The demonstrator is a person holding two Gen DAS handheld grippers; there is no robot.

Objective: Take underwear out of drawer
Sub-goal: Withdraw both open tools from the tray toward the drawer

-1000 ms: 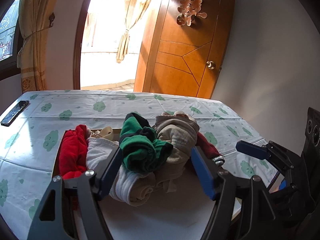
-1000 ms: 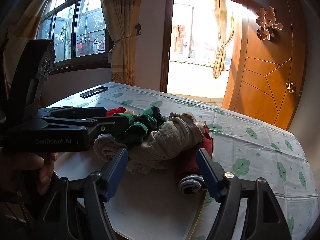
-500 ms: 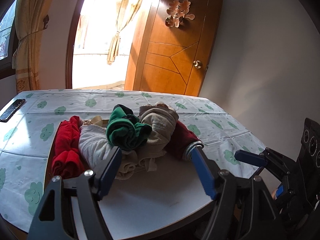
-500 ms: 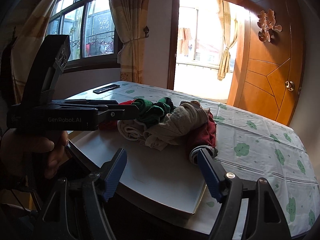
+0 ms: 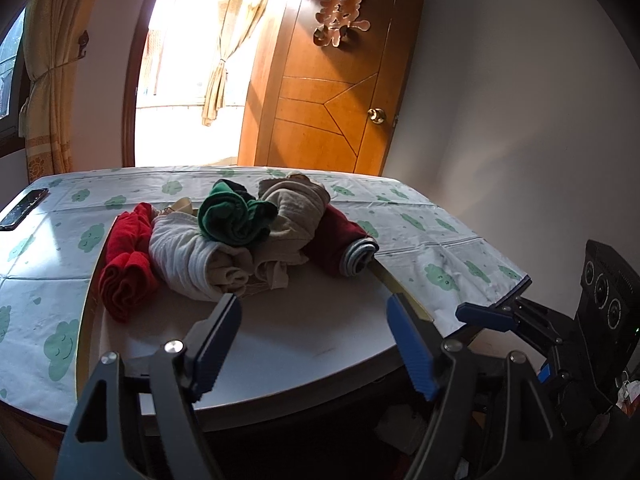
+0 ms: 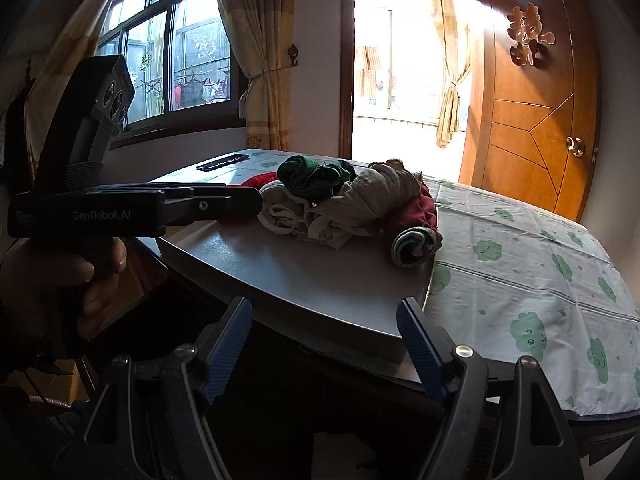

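Both grippers, left (image 5: 312, 340) and right (image 6: 326, 344), hang open and empty; rolled underwear (image 5: 236, 236) waits in the drawer (image 5: 304, 332), nothing removed.

**Readable text: one brand mark, one door sign**

The side of the left tool (image 6: 224, 204) carries the light lettering "GenRobot.AI", legible in the right wrist view. The wooden door (image 6: 532, 128) bears a gold cut-out ornament (image 6: 530, 36) shaped as a Chinese double-happiness character. No other text, number or label is legible.
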